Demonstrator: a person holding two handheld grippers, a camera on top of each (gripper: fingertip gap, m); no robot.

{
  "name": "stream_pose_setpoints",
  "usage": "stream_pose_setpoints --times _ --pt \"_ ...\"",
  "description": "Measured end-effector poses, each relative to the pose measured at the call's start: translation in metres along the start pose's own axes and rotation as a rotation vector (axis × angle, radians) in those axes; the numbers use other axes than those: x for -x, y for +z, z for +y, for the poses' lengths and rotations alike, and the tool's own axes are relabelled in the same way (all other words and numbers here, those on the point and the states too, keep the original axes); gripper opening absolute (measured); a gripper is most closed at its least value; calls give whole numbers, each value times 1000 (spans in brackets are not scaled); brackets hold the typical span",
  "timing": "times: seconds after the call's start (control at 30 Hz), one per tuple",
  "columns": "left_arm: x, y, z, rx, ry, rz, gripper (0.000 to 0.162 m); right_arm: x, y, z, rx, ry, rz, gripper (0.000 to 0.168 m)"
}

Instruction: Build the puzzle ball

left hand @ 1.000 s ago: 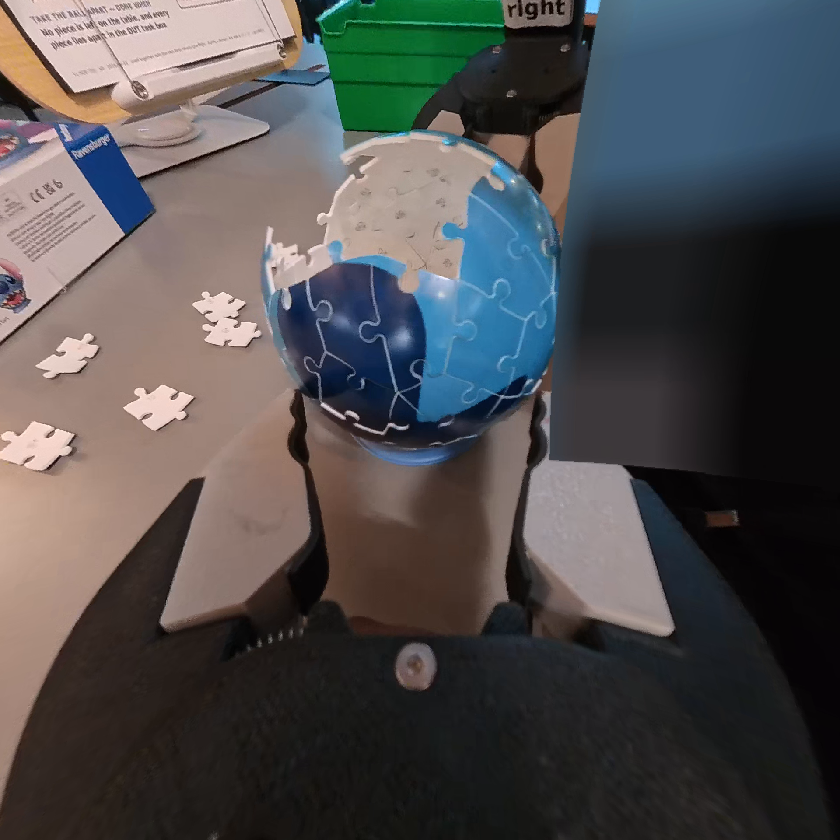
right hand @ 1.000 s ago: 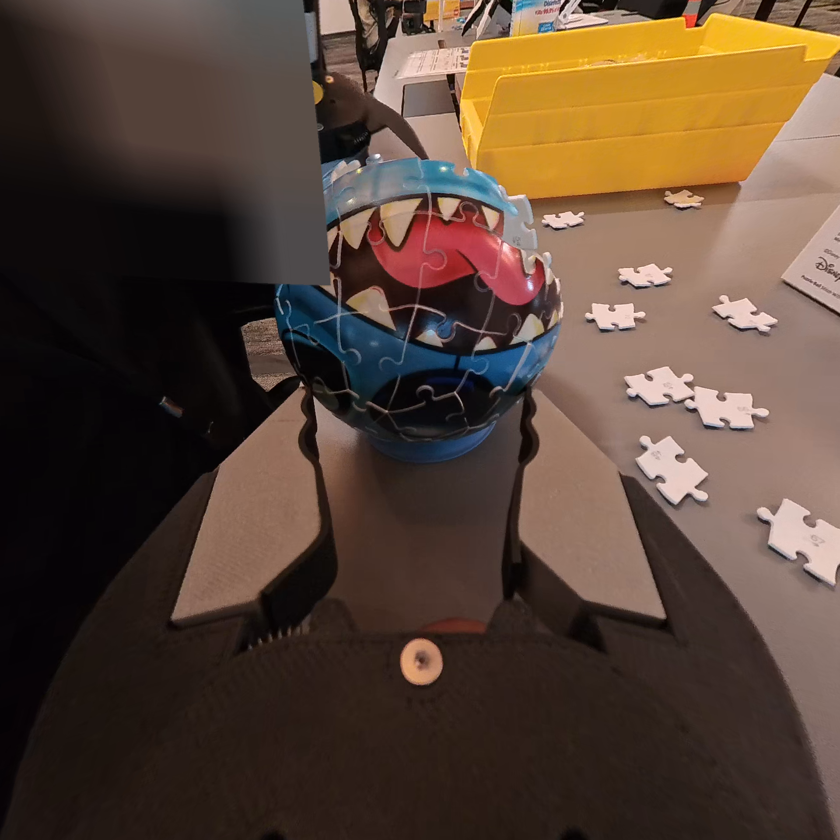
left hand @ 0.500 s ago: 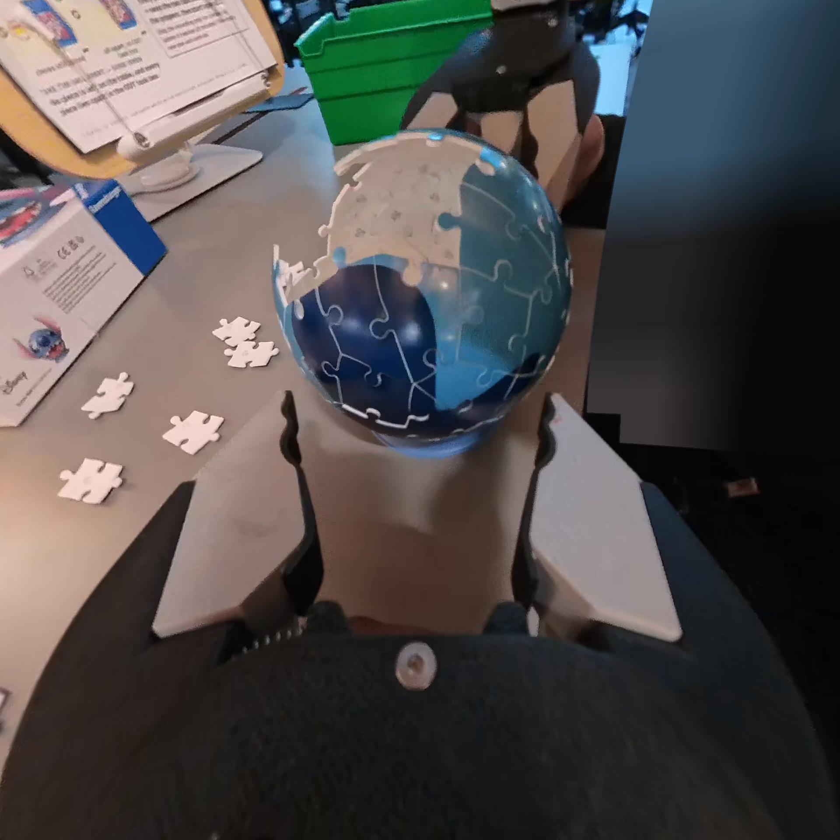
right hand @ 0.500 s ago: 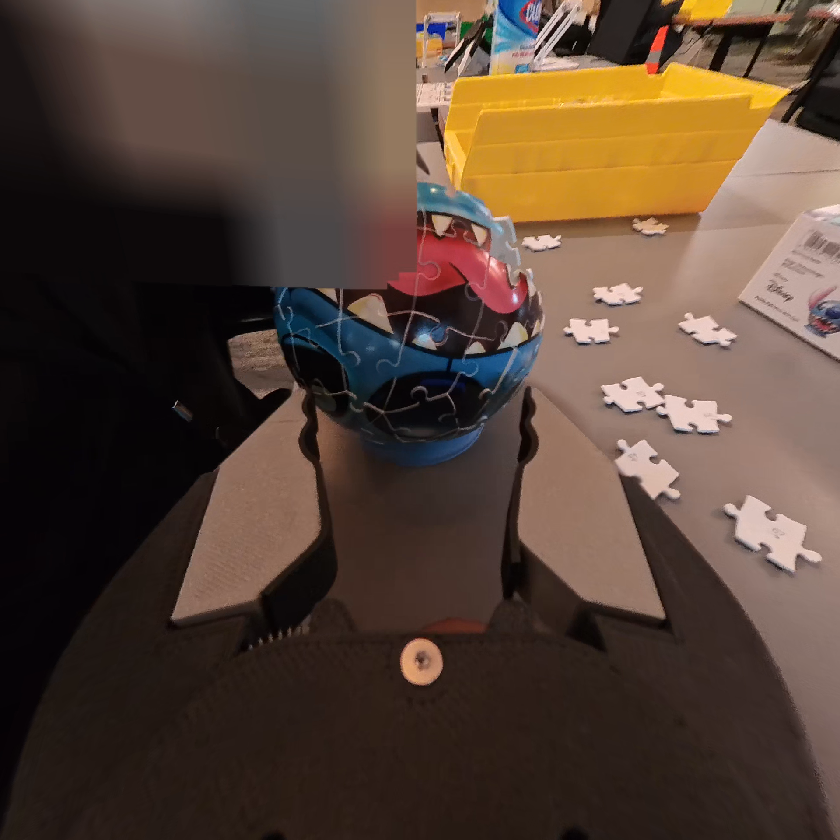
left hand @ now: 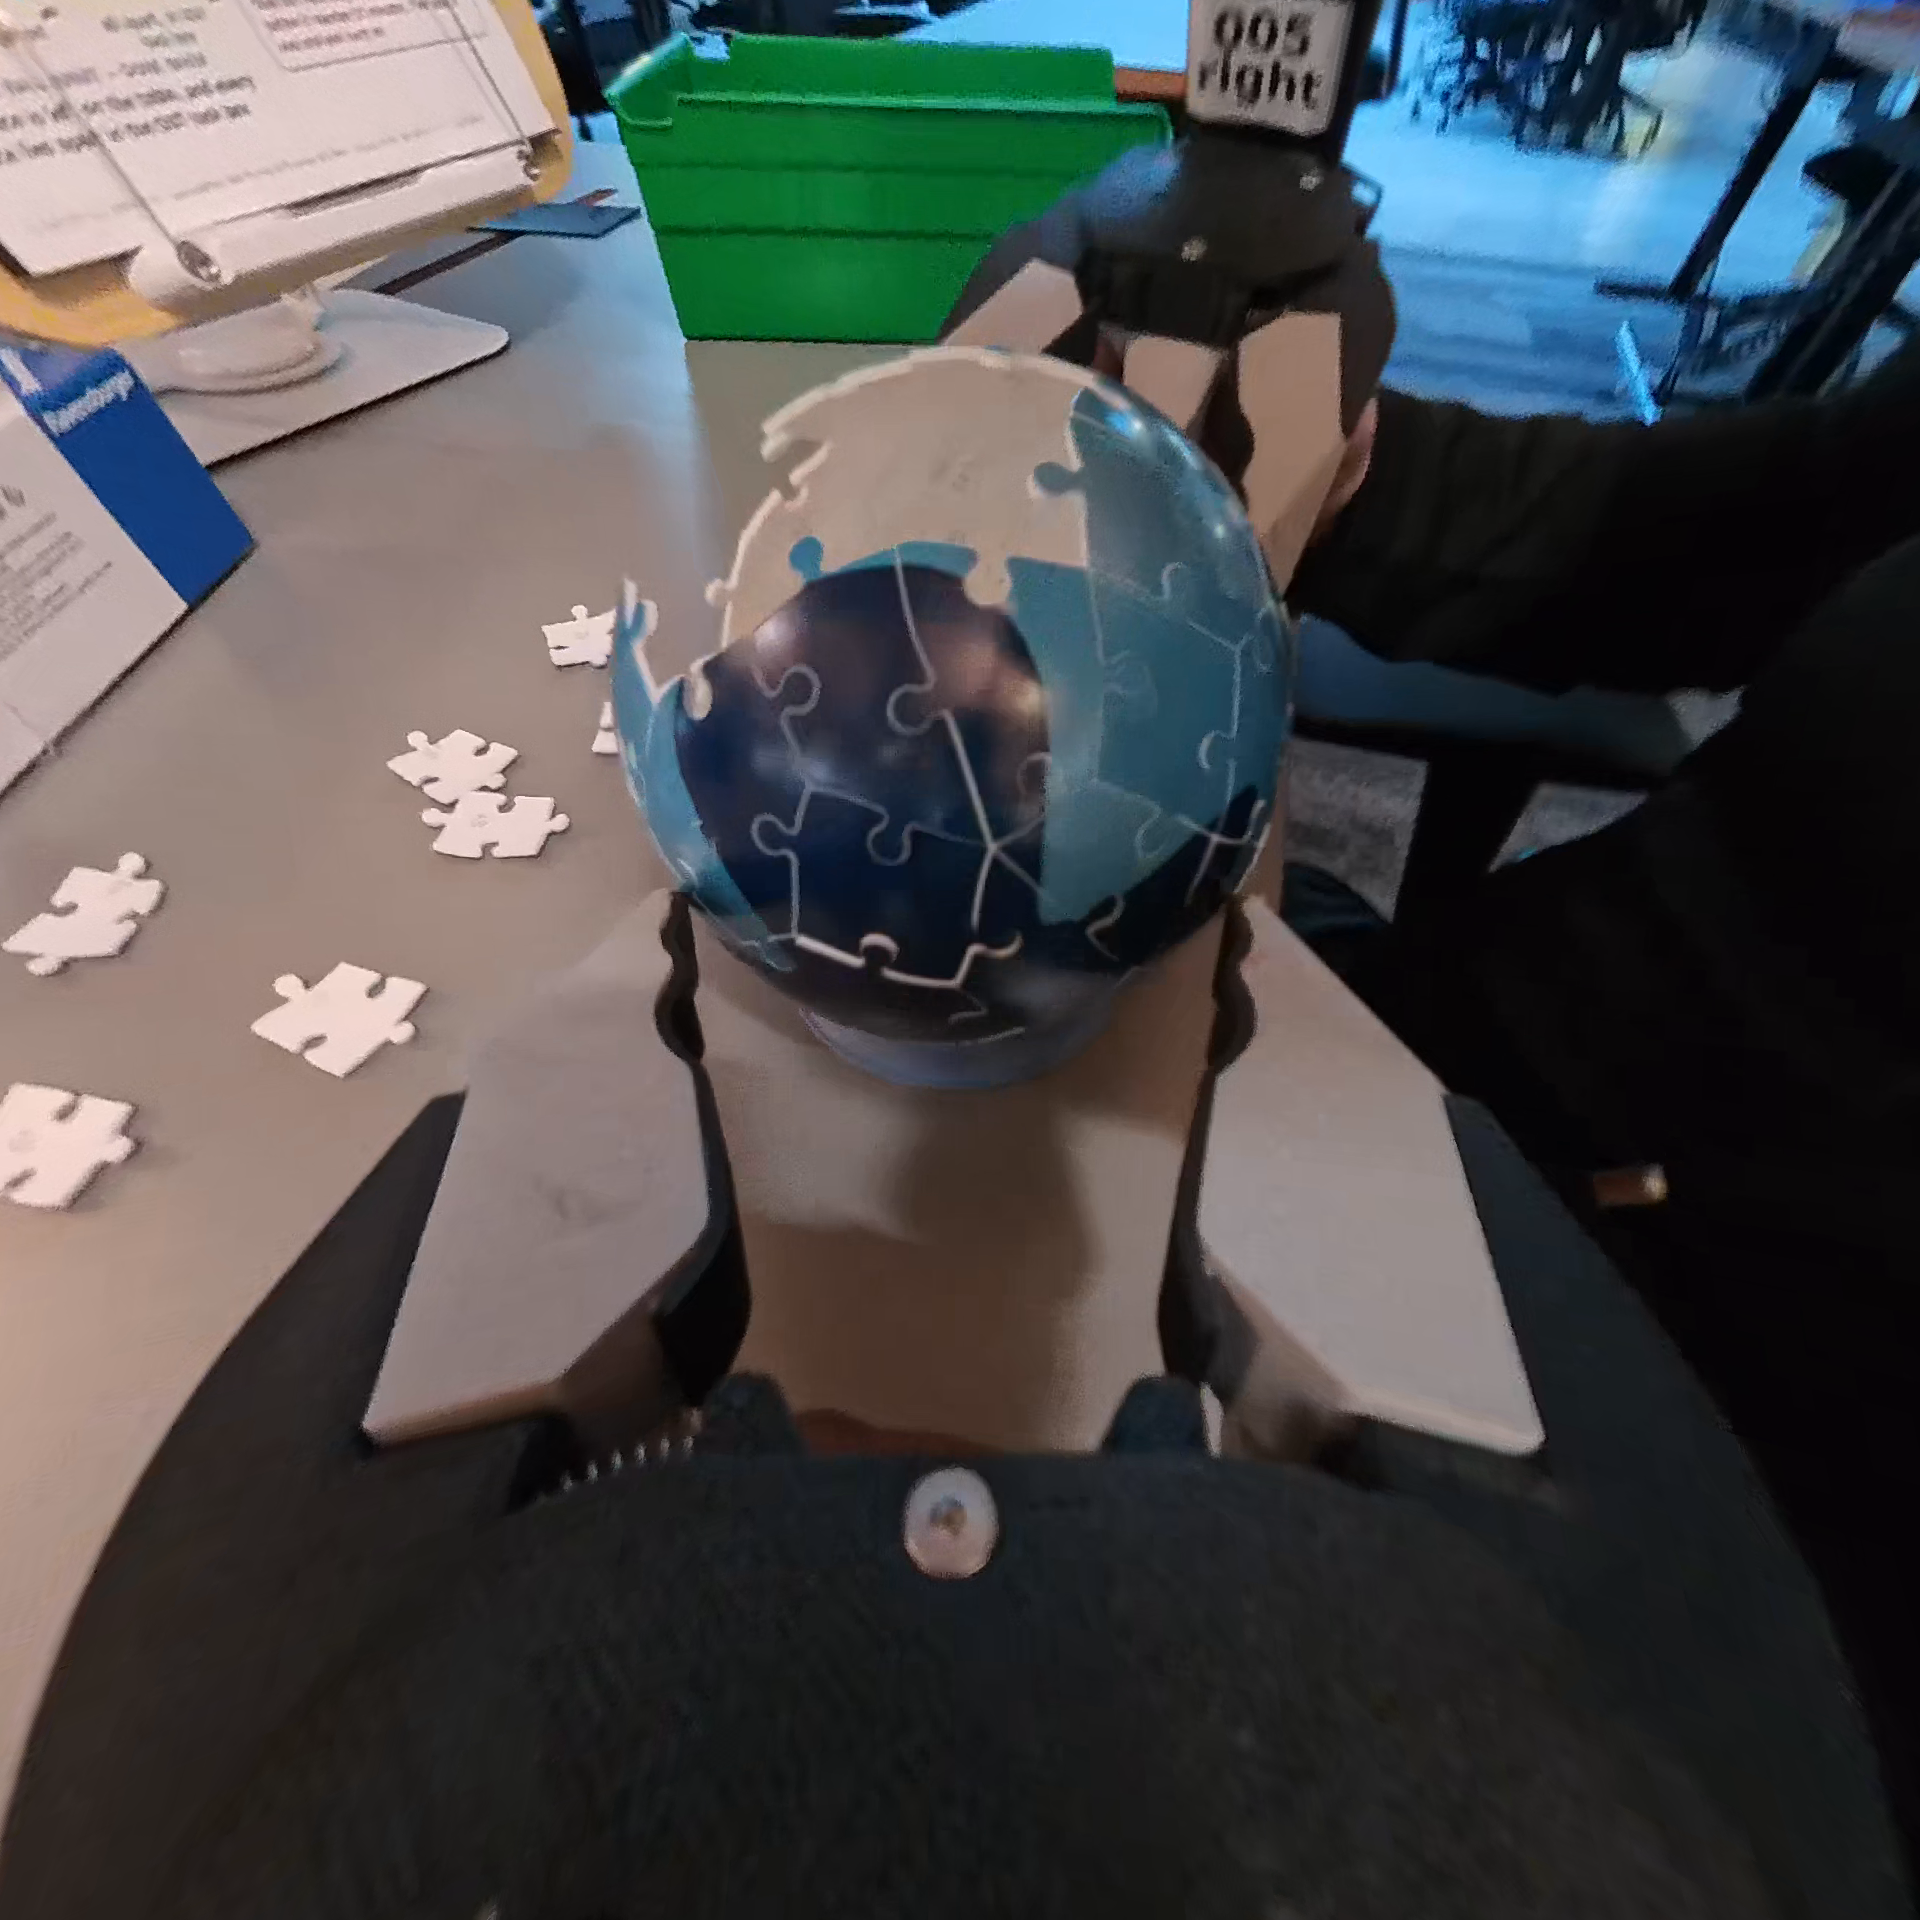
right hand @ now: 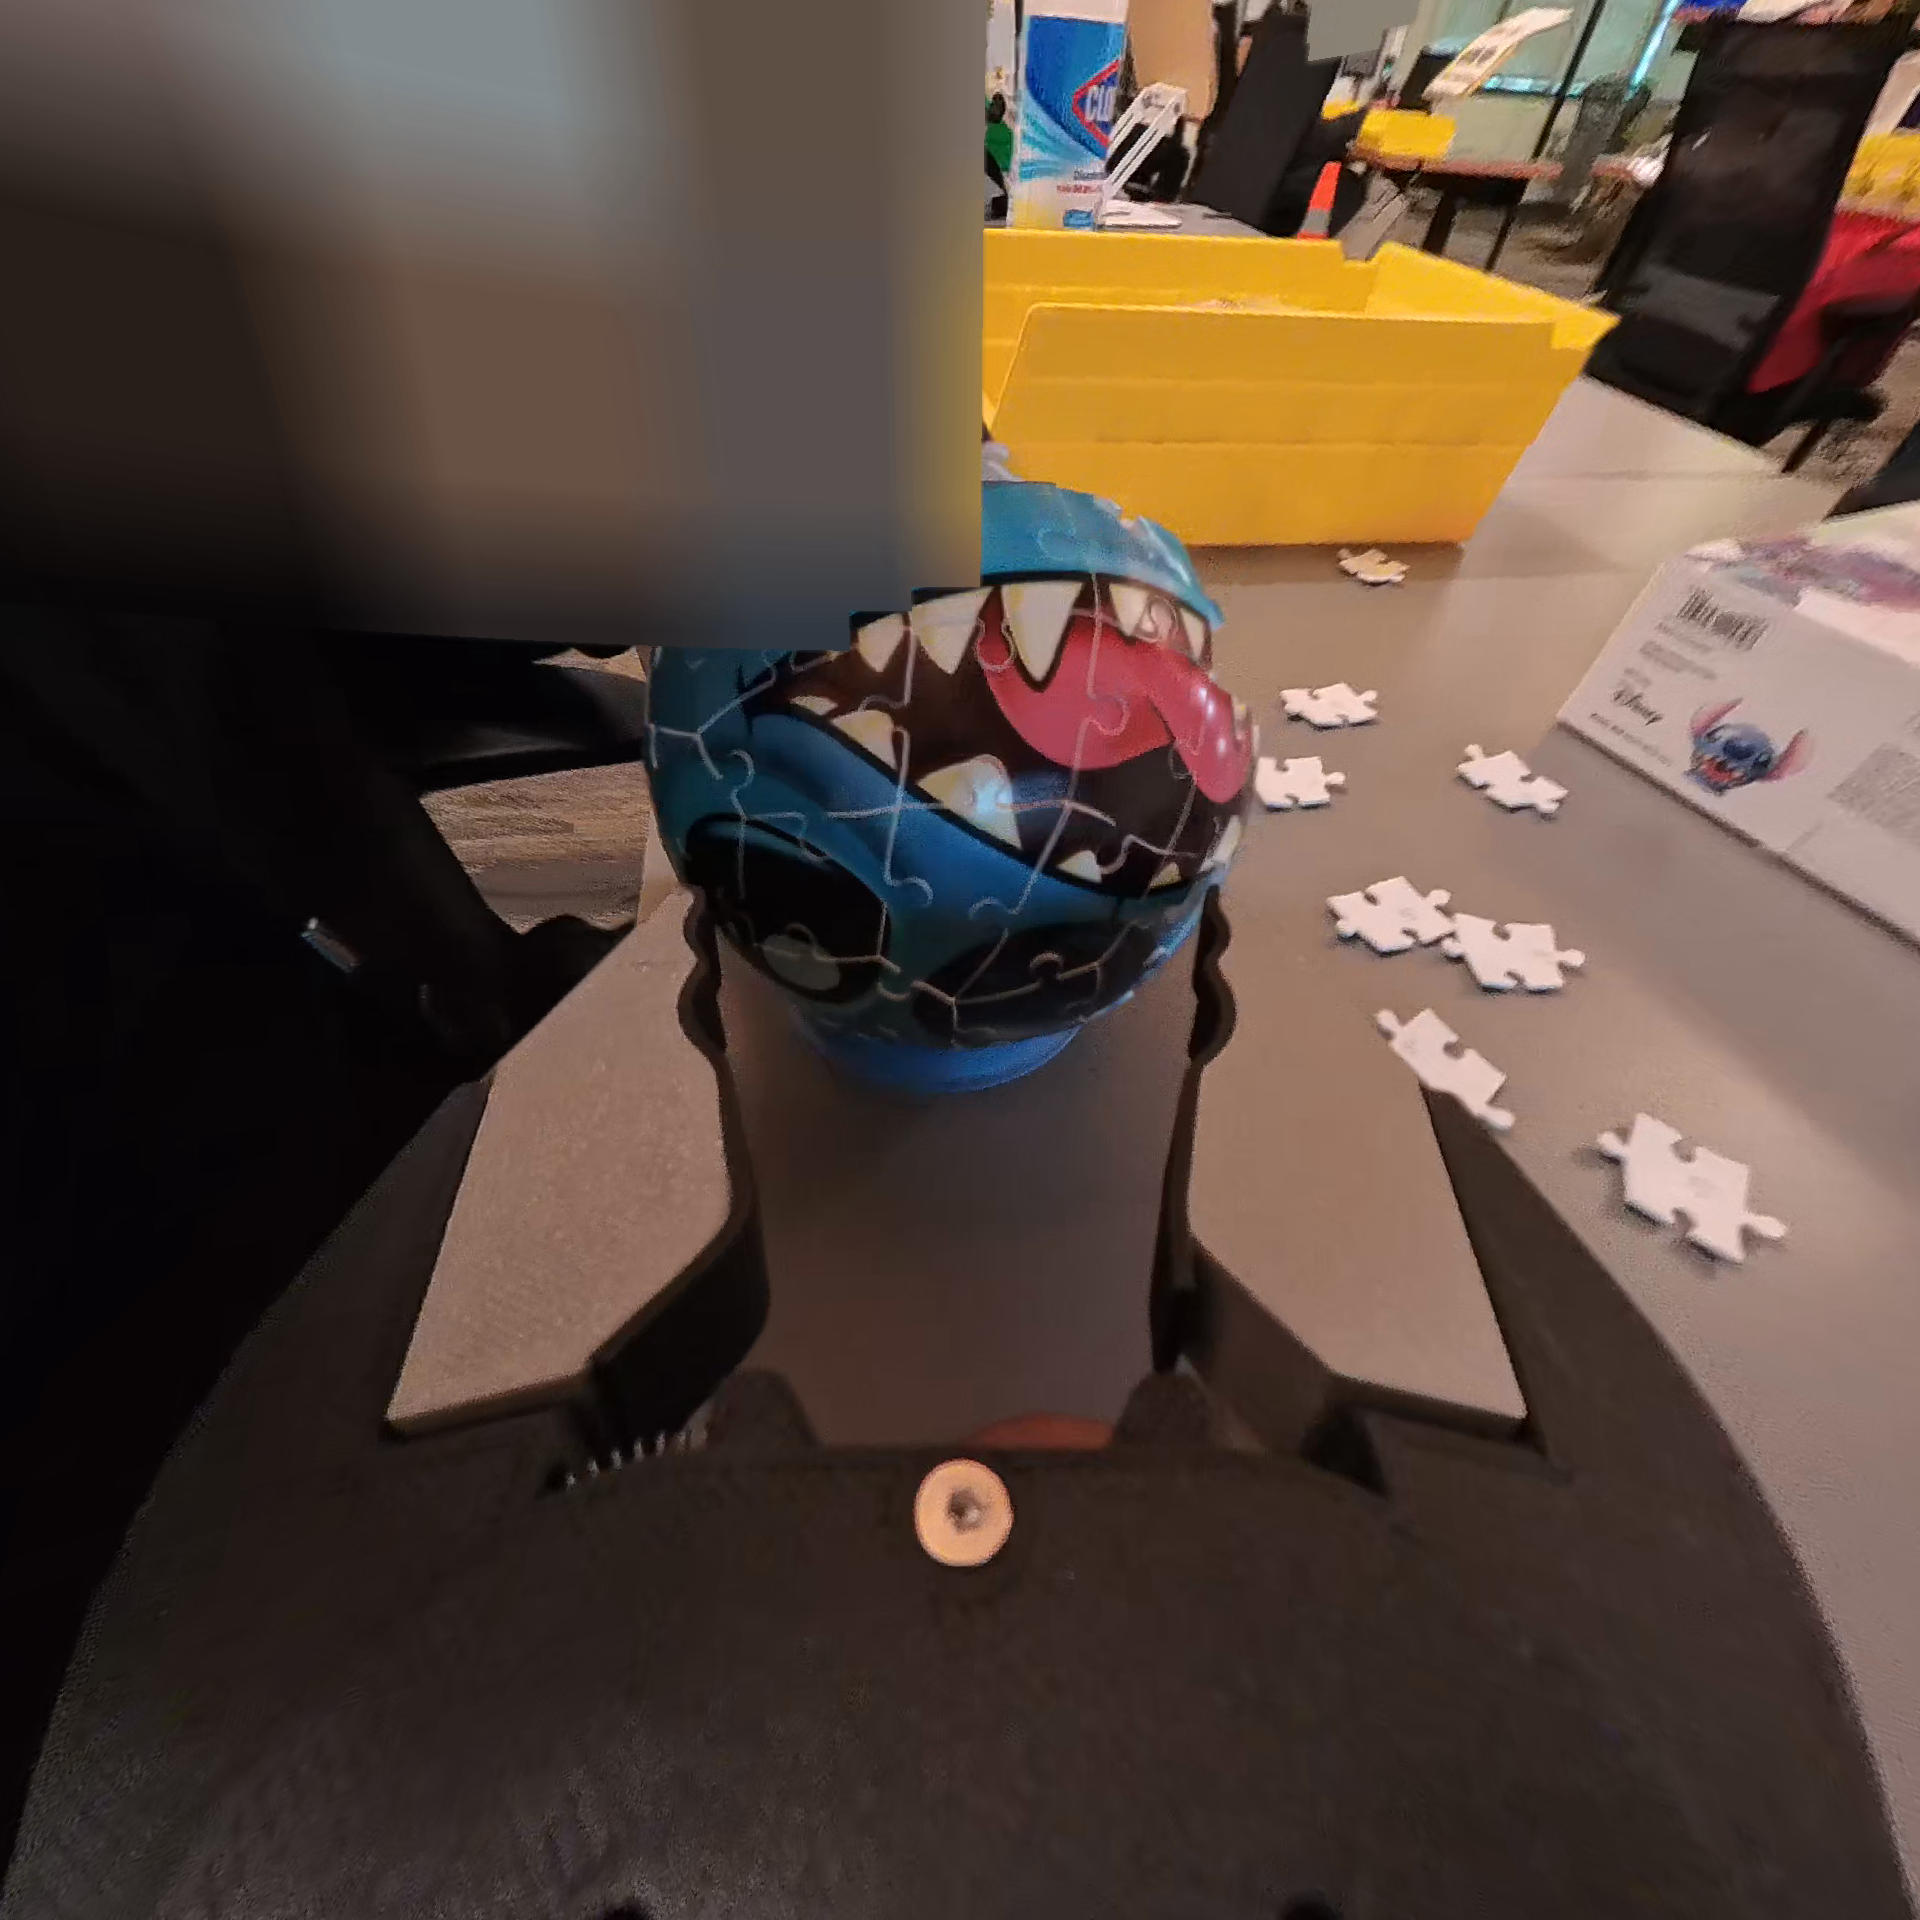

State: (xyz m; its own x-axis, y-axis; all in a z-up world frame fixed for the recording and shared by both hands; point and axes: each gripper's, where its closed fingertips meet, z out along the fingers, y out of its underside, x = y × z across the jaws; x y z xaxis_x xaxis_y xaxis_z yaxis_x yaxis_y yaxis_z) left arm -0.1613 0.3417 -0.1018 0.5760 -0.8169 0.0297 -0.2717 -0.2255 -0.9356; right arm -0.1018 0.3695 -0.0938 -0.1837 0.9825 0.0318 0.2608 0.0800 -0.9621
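Note:
The puzzle ball [left hand: 935, 727] stands on its blue ring stand [left hand: 935, 1060] near the table's edge. From the left wrist view it shows dark and light blue pieces, with an open gap at the upper left that bares the white inner side. From the right wrist view the ball [right hand: 935, 810] shows a toothed mouth and red tongue. My left gripper [left hand: 956, 956] is open, its tips at the ball's lower sides. My right gripper [right hand: 951, 956] is open likewise on the opposite side; it also shows beyond the ball in the left wrist view [left hand: 1226, 343]. Neither holds a piece.
Several white loose pieces [left hand: 338, 1013] lie on the grey table [left hand: 364, 520], also seen from the right wrist [right hand: 1444, 1060]. A green bin [left hand: 831, 208], a paper stand [left hand: 260, 156], the puzzle box [right hand: 1766, 717] and a yellow bin [right hand: 1247, 416] stand around. A person in dark clothes is close by.
The left gripper drew back a little, then came close to the ball again. The ball's pattern now sits farther right in both views, and the backgrounds have shifted. Both jaws stayed open.

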Motion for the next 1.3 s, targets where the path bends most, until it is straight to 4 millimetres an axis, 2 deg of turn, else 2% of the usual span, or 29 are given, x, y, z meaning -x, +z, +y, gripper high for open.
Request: stream_pose_setpoints --times 0.13,0.23,0.3,0.37,0.5,0.57,0.63,0.7,0.8,0.93,1.03,1.1,1.17,1.23,1.3 --pt "-6 -12 -6 -44 -90 -13 93 -9 -5 4 13 91 -45 89" --pt "-13 -21 -11 -72 -65 -38 91 -18 -8 8 30 116 -24 91" --pt "-11 -23 -7 -52 -14 -63 93 -21 -10 7 24 107 -5 88" --pt "1 -22 3 -10 53 -114 102 -17 -12 1 -3 67 1 88" --pt "15 -8 17 80 165 -124 107 2 -7 -8 5 -81 22 94" --pt "12 -2 13 69 171 -78 107 5 -2 -12 18 -156 69 94" --pt "7 1 10 60 150 -36 96 6 1 -14 33 -198 101 94" --pt "7 2 9 60 121 -38 96 6 5 -14 47 -220 112 93" --pt "4 -1 6 48 55 -60 96 2 7 -9 56 -171 90 94" --pt "-3 -15 -10 -34 -59 -62 92 -1 8 5 85 -27 -3 93" --pt "-8 -23 -15 -58 -73 -66 88 -9 8 15 108 40 -20 94" --pt "-3 -25 -8 -30 -25 -102 88 -12 6 13 91 62 -24 94" --pt "8 -24 7 25 15 -137 97 -14 3 11 80 46 -5 94" --pt "20 -19 20 79 54 -157 101 -10 2 8 75 -1 15 95" --pt "29 -13 25 120 92 -159 104 -3 3 2 63 -61 36 98"
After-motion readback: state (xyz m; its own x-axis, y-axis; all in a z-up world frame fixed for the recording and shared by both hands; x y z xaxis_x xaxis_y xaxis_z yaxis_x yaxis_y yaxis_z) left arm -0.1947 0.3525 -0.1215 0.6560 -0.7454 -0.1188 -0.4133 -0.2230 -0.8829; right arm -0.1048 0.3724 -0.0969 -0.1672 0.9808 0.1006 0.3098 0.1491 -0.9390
